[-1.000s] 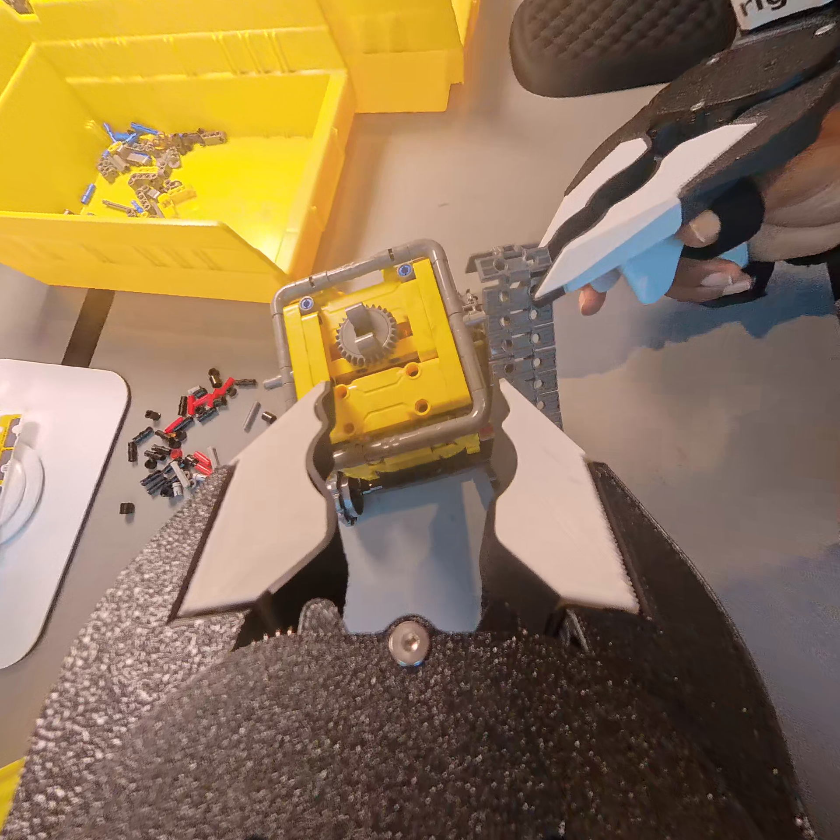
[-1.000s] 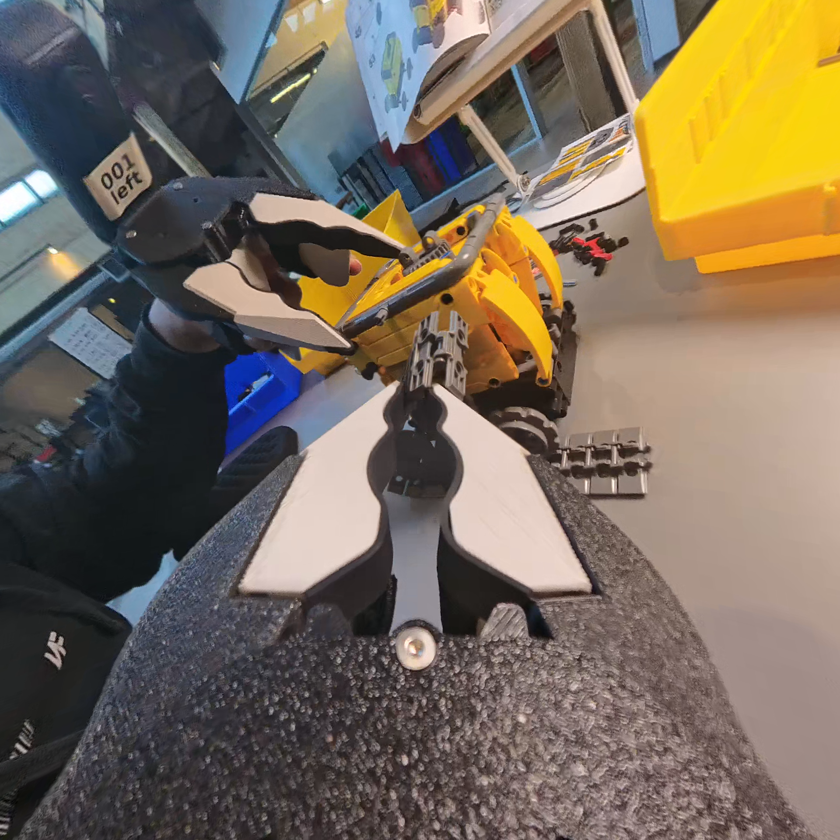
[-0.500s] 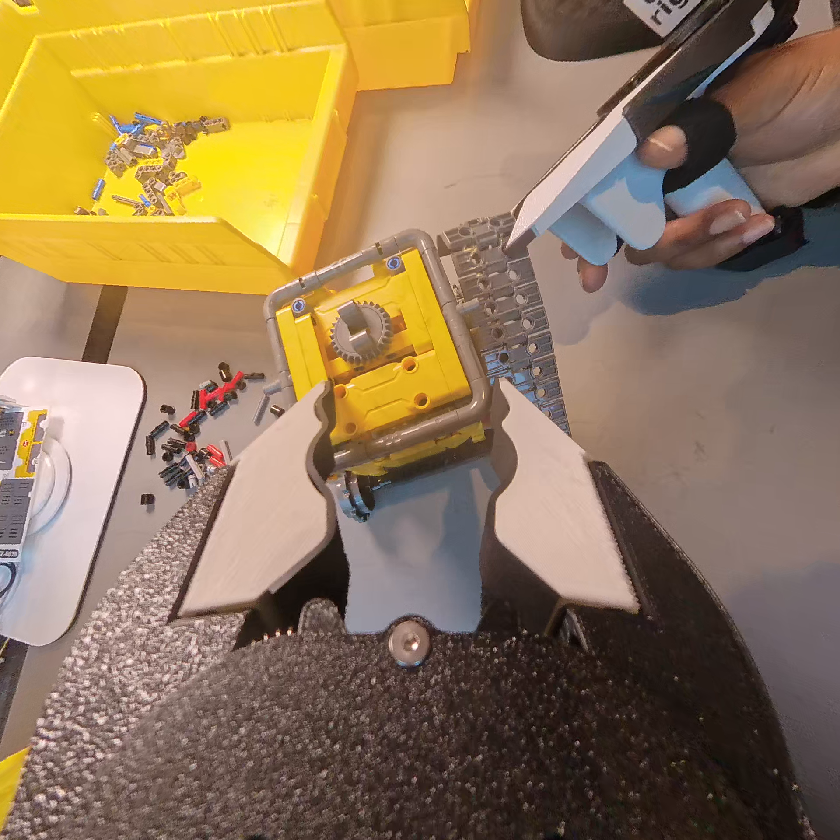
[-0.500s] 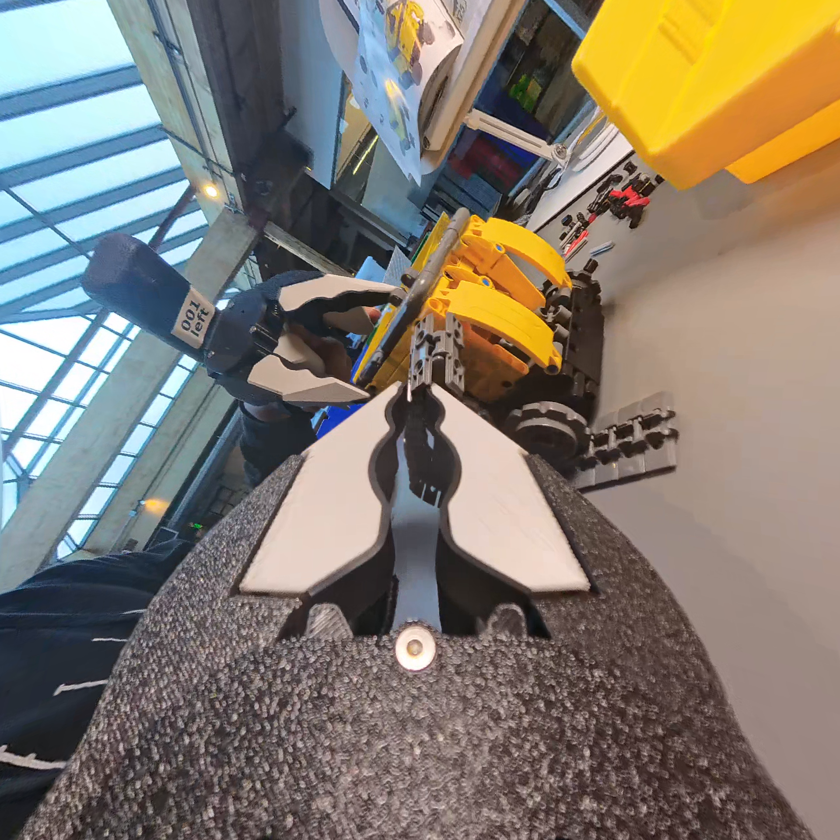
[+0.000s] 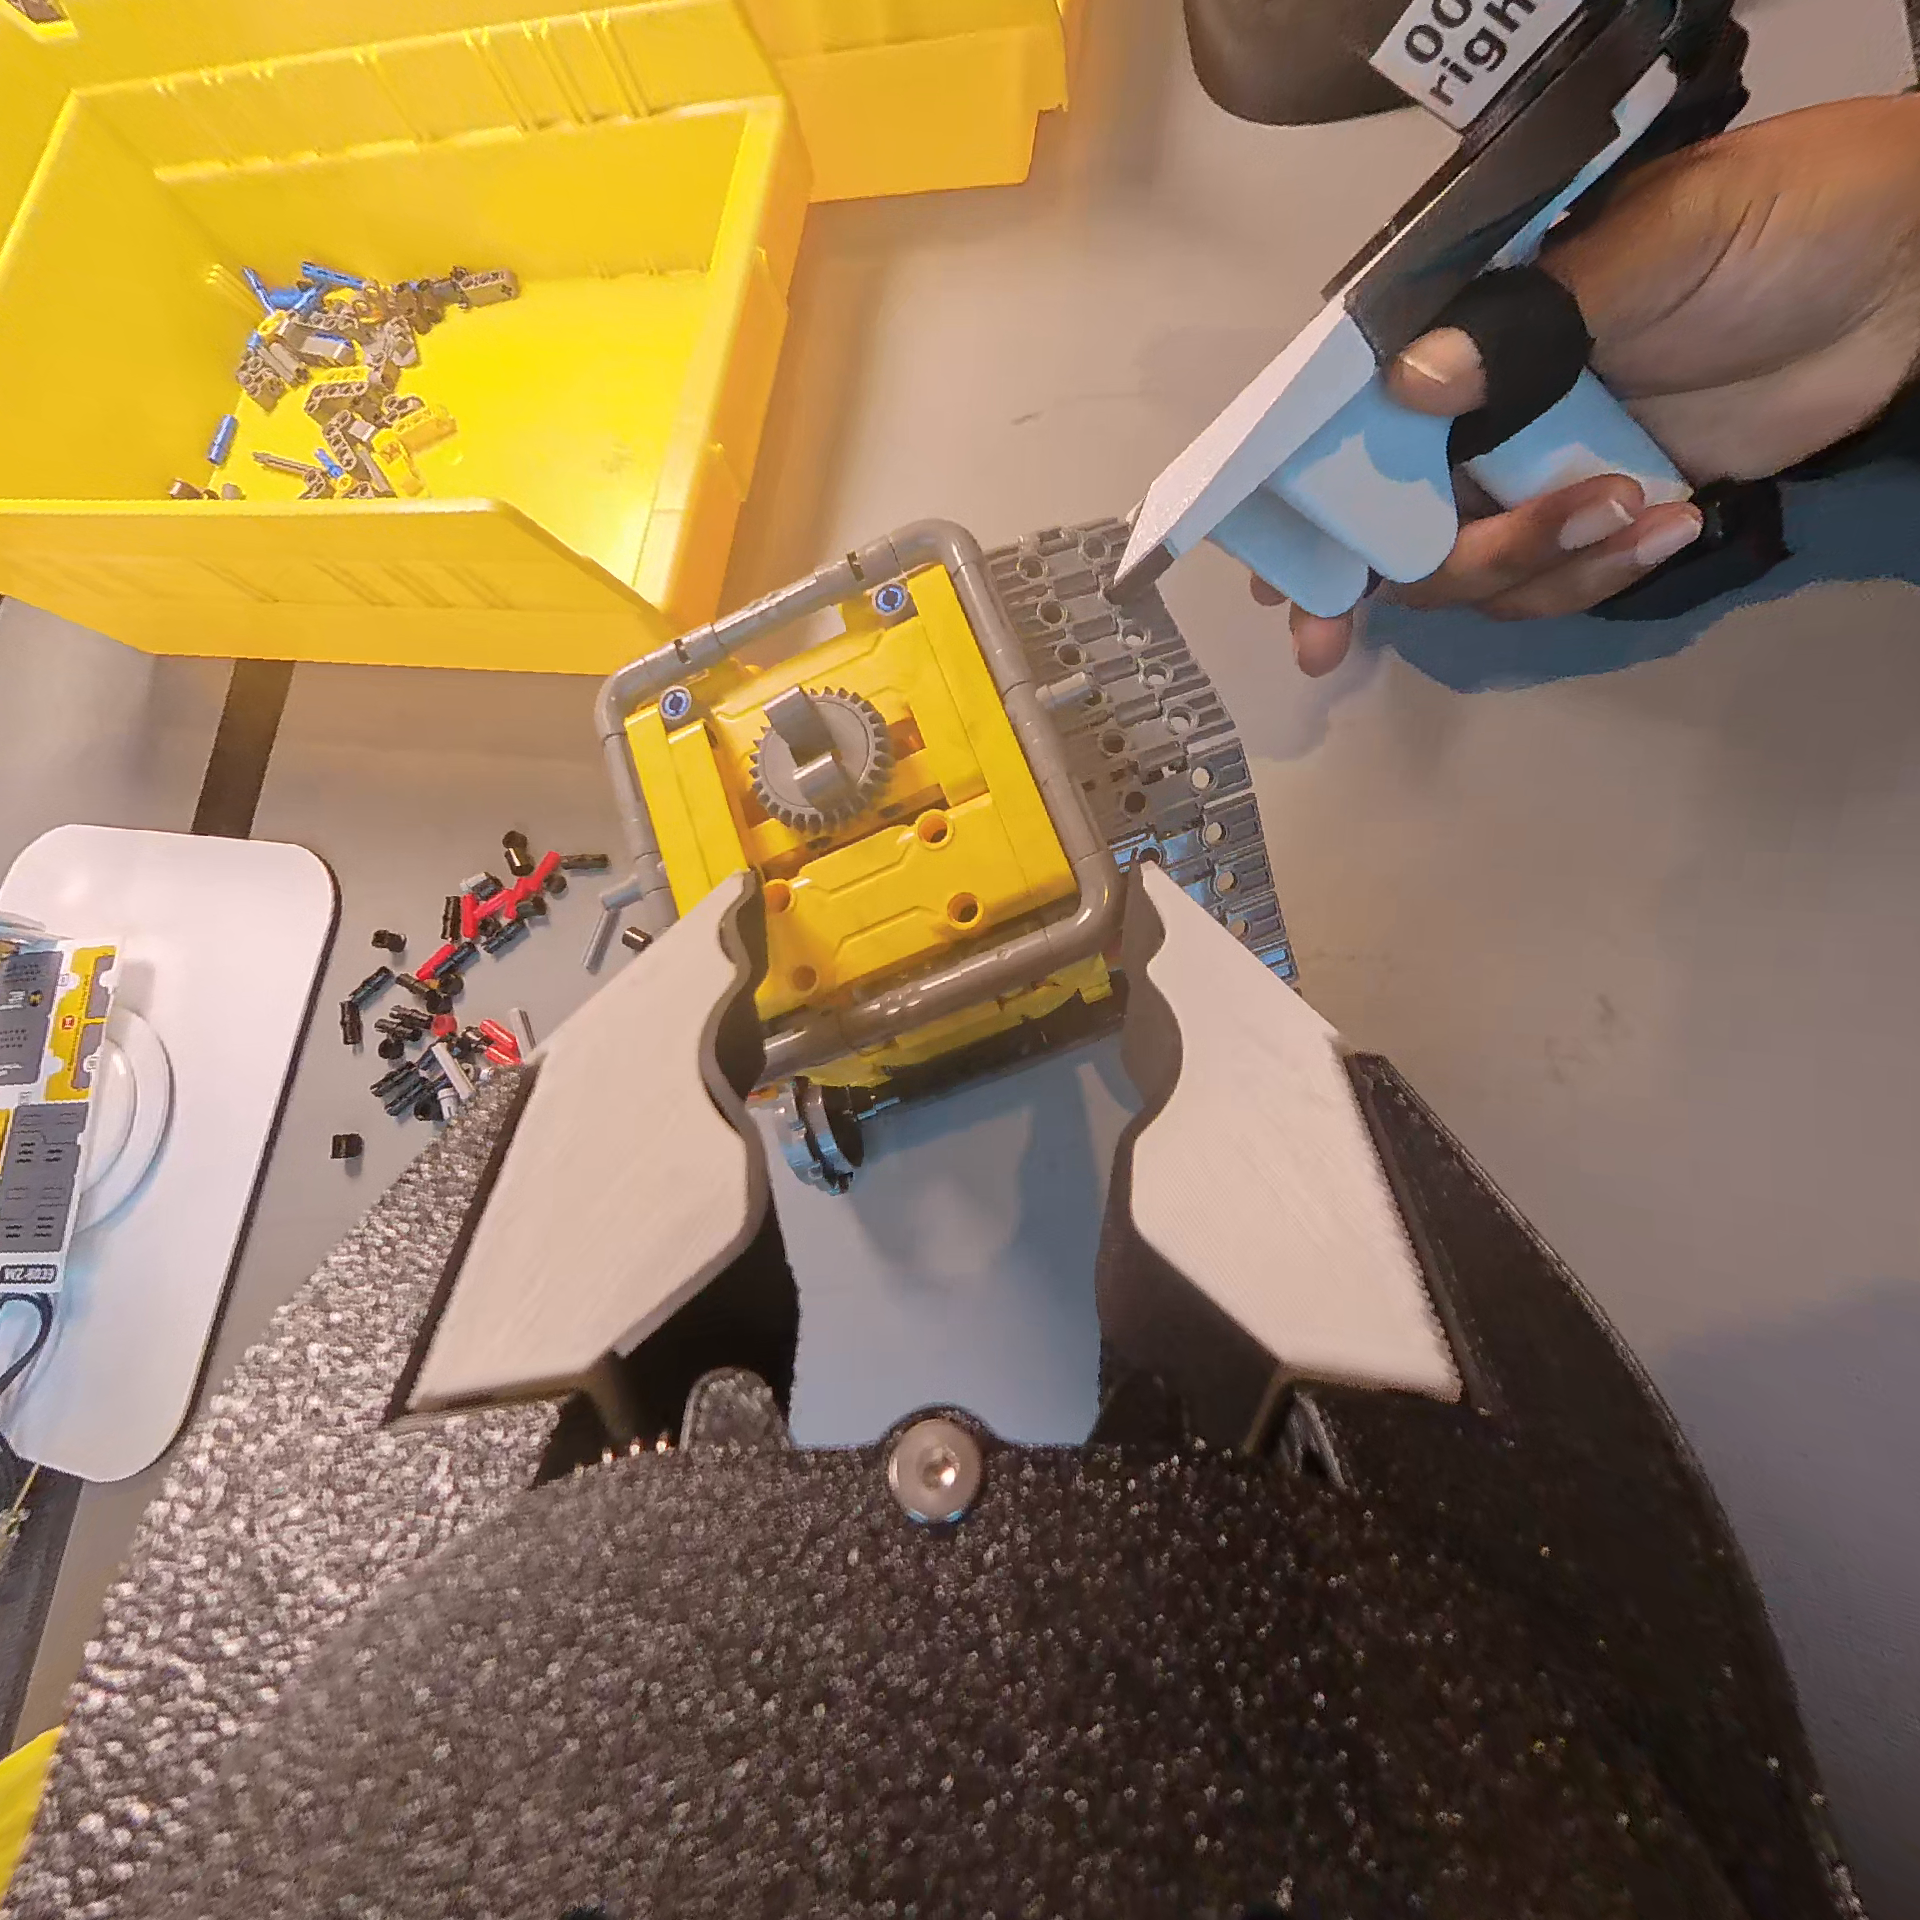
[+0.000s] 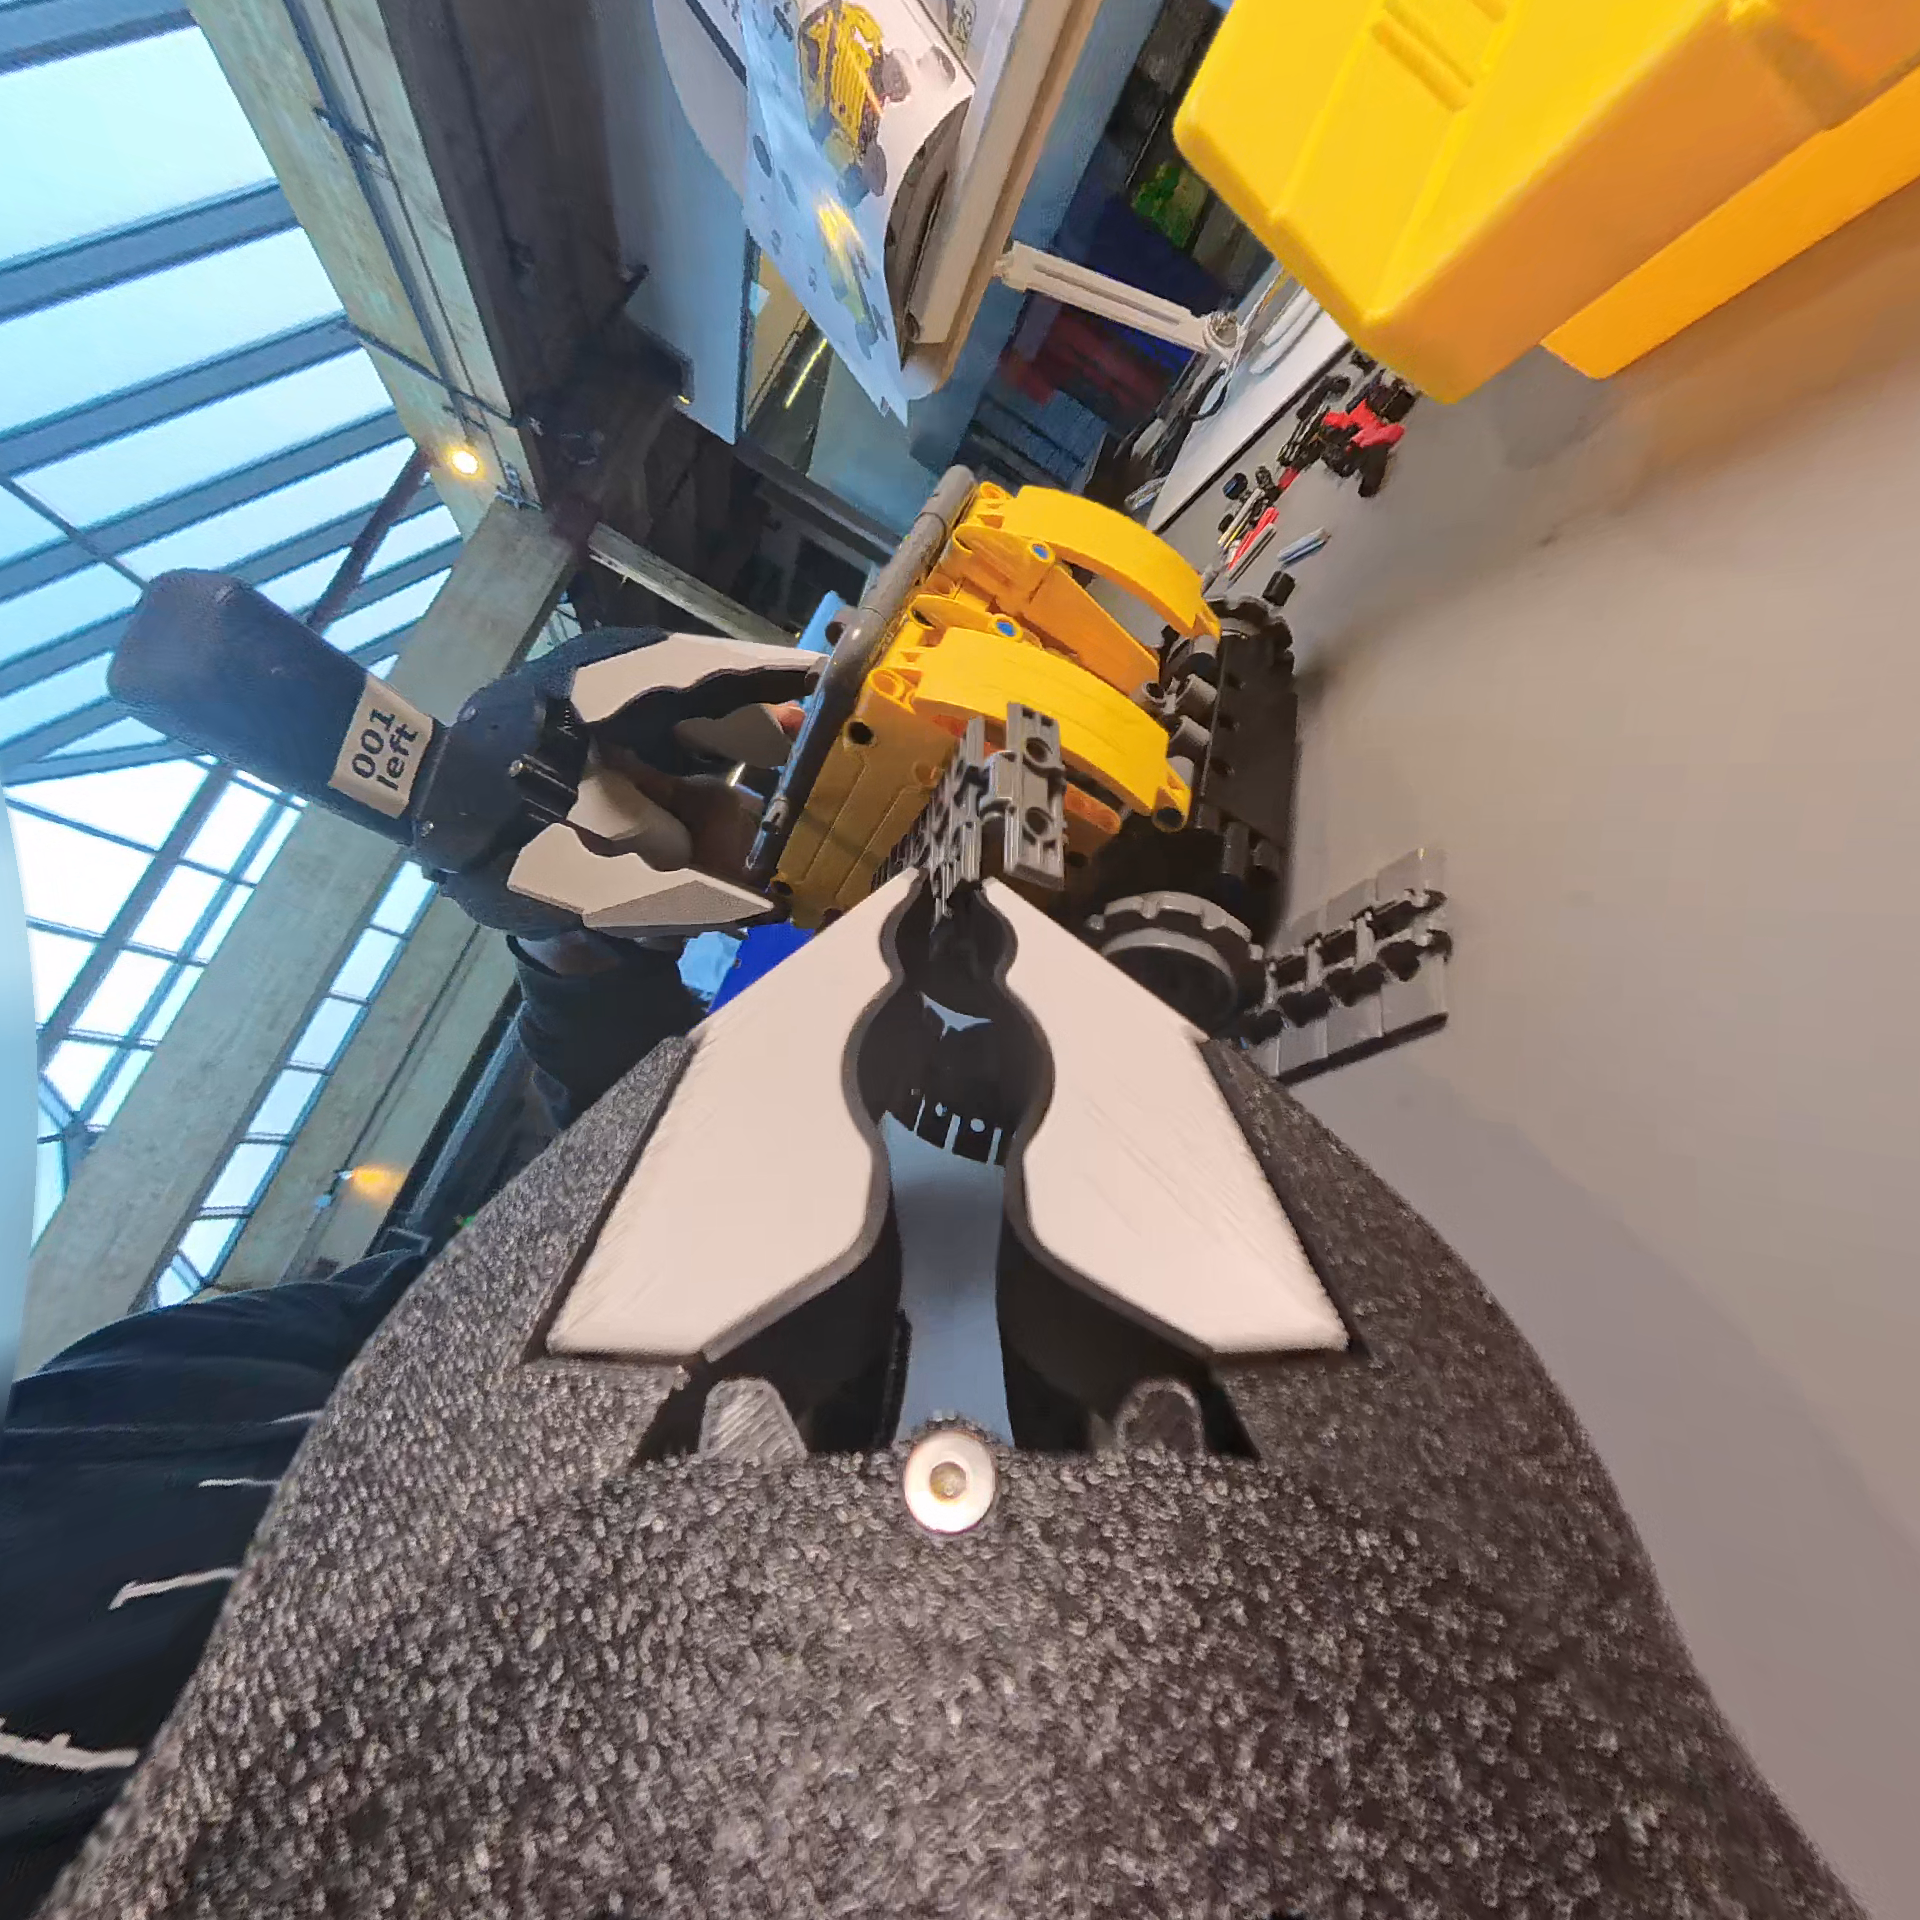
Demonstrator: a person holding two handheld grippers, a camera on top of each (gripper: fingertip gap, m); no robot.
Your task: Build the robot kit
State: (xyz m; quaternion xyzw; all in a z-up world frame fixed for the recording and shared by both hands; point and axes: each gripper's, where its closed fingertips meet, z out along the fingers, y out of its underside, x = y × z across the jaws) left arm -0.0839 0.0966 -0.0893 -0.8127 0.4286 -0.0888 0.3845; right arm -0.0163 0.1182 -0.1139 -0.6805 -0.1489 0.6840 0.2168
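The left gripper (image 5: 940, 940) was clamped on the yellow toy vehicle (image 5: 862, 821), jaws on either side of its grey frame, holding it on the grey table (image 5: 1558, 1039). The right gripper (image 6: 951, 894) was pinched tight on the top end of the grey track (image 5: 1143, 727), which draped down the vehicle's right side, w/ its lower end lying flat on the table.

Risks, as I judged them: the pinch was only on the tip link, so the track could've slipped out or popped apart at a joint if pulled; the vehicle could've twisted in the left jaws since the grip was on the frame only.

Counts: 2 grippers, 1 vehicle, 1 track, 1 gear (image 5: 816, 758) on top, 2 yellow bins (image 5: 665, 436) at least, 1 pile of small loose pins (image 5: 457, 987), approx. too many to count.
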